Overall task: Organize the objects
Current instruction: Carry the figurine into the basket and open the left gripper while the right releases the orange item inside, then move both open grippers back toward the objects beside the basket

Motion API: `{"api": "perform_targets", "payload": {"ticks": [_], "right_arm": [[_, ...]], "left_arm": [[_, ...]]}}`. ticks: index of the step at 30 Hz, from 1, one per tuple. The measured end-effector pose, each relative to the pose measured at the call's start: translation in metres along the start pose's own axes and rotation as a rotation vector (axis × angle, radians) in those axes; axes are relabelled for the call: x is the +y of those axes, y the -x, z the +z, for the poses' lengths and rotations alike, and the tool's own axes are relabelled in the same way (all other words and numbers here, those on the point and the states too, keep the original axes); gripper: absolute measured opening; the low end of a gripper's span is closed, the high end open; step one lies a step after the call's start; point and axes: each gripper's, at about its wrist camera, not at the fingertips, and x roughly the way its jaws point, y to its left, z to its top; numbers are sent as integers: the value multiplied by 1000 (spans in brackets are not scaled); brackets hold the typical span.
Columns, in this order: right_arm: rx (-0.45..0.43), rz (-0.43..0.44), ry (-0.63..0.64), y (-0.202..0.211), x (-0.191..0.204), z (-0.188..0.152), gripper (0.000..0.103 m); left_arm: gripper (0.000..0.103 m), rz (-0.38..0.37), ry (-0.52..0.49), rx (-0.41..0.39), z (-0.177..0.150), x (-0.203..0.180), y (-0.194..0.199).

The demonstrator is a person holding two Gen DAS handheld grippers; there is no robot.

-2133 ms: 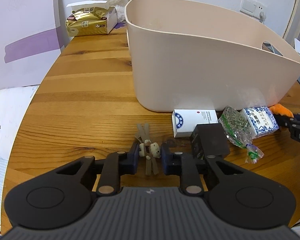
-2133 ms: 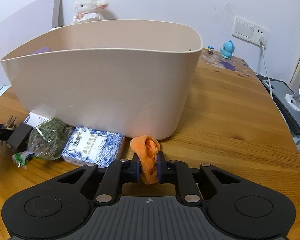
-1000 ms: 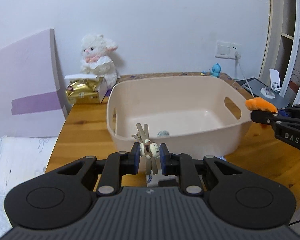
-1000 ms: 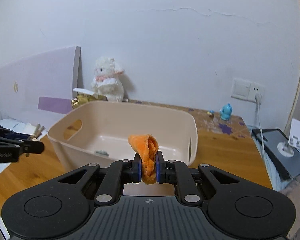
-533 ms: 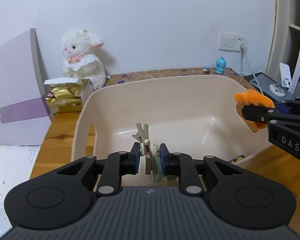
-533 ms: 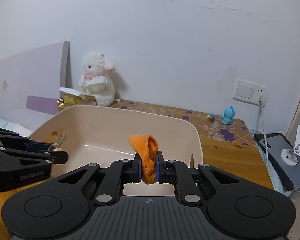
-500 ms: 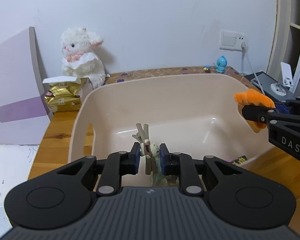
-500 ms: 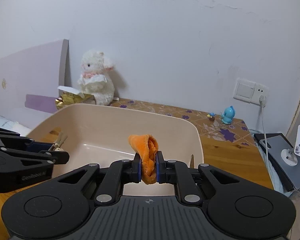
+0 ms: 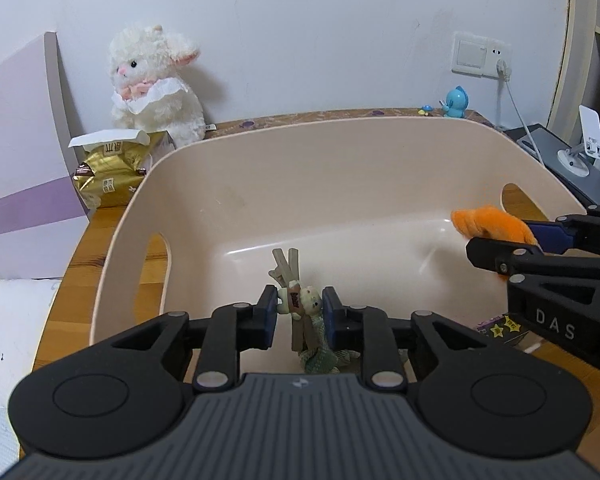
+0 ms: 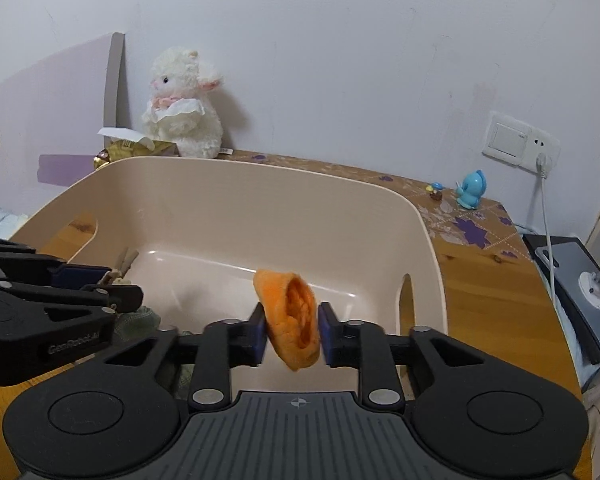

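A beige plastic tub stands on the wooden table, and both grippers hang over it. My left gripper is shut on a small bear clothespin, held above the tub's near left part. My right gripper is shut on an orange plush piece, which fills the widened gap and touches both pads above the tub's right end. A greenish cloth item and a purple starred packet lie in the tub.
A white plush lamb and a gold tissue pack sit behind the tub at the left. A purple board leans at the far left. A blue figurine, a wall socket with cable and a phone stand are at the right.
Both grippers carried their objects up from the table in front of the tub to above its inside. The right jaws now stand wider apart, and the orange plush has puffed out between them.
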Motion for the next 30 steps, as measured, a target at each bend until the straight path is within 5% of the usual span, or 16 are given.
{"api": "perform_targets", "payload": {"ticks": [4, 8, 16, 20, 30], "right_arm": [[-6, 13, -37, 9, -6, 2, 58], [-27, 16, -47, 25, -7, 4, 71], [-66, 27, -67, 61, -7, 3, 81], [-72, 30, -64, 78, -6, -5, 95], [-10, 48, -42, 92, 5, -39, 100]], "left_arm": [[36, 3, -11, -27, 1, -3, 15], [63, 15, -11, -60, 2, -4, 33], [74, 49, -9, -100, -2, 0, 73], [77, 58, 0, -102, -11, 4, 90], [78, 76, 25, -42, -49, 12, 103]]}}
